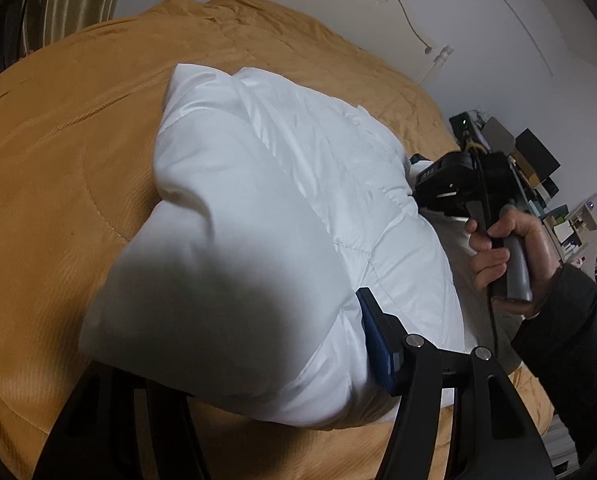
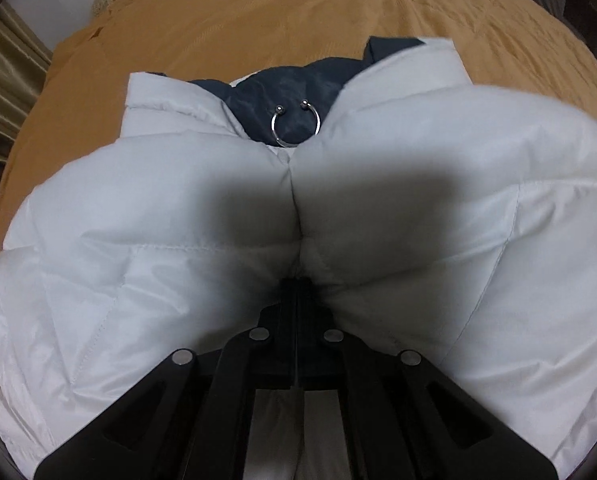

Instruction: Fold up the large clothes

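While bunched on bed: white puffer jacket (image 1: 266, 208) on orange bedspread (image 1: 66, 152), centre frame.
Axis: lower left to upper right, left view; collar toward top, right view.
Left hand-held gripper (image 1: 298, 344): grasping jacket.
Right hand-held gripper (image 2: 296, 292): clenched on jacket.

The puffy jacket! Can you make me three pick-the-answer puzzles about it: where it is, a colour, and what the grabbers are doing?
1. Where does the puffy jacket lie?
A. on the mustard bedspread
B. on a chair
C. on the floor

2. What colour is the lining at the collar?
A. red
B. dark blue
C. green

3. What is the right gripper doing?
A. hanging open in the air
B. holding a hanger
C. pinching the jacket

Answers: 1 A, bedspread shows all around it. 2 B, dark blue lining sits behind the silver ring. 3 C, its fingers are closed together in the white fabric.
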A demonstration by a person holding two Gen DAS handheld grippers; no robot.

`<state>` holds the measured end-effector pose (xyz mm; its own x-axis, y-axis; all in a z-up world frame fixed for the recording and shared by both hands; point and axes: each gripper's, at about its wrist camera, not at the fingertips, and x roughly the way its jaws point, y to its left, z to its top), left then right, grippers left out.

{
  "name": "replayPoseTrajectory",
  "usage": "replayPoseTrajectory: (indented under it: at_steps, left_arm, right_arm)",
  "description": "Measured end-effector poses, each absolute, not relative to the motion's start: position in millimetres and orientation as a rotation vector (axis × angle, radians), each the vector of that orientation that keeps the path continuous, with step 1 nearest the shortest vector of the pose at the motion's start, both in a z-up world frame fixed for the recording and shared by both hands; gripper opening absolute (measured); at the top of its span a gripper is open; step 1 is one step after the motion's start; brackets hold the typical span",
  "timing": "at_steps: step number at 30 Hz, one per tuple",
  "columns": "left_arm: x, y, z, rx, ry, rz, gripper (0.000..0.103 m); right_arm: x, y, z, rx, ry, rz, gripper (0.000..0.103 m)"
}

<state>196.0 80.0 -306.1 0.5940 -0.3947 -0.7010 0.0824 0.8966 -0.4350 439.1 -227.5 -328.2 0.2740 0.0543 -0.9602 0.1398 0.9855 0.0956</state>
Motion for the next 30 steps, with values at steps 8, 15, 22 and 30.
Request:
replayPoseTrajectory:
  at_steps: [8, 15, 22, 30]
  left_arm:
    - [192.1, 79.8, -305.4, -0.376, 0.891, -0.29, 0.062]
    - [199.7, 91.5, -310.1, -0.438, 0.907, -0.301, 0.062]
    - [196.9, 99.9, -306.3, -0.496, 0.899, -0.33, 0.062]
    - [198.0, 107.1, -296.7, -0.535, 0.895, -0.32, 0.048]
  right_arm:
    - [490.4, -246.4, -332.3, 0.138, 1.31, -0.123, 0.002]
    - [424.3, -239.7, -267.3, 0.168, 1.279, 0.059, 0.004]
    - [319.4, -236.5, -304.5, 0.204, 1.346, 0.132, 0.005]
    - [277.0, -223.9, -270.3, 0.121, 1.295, 0.112, 0.018]
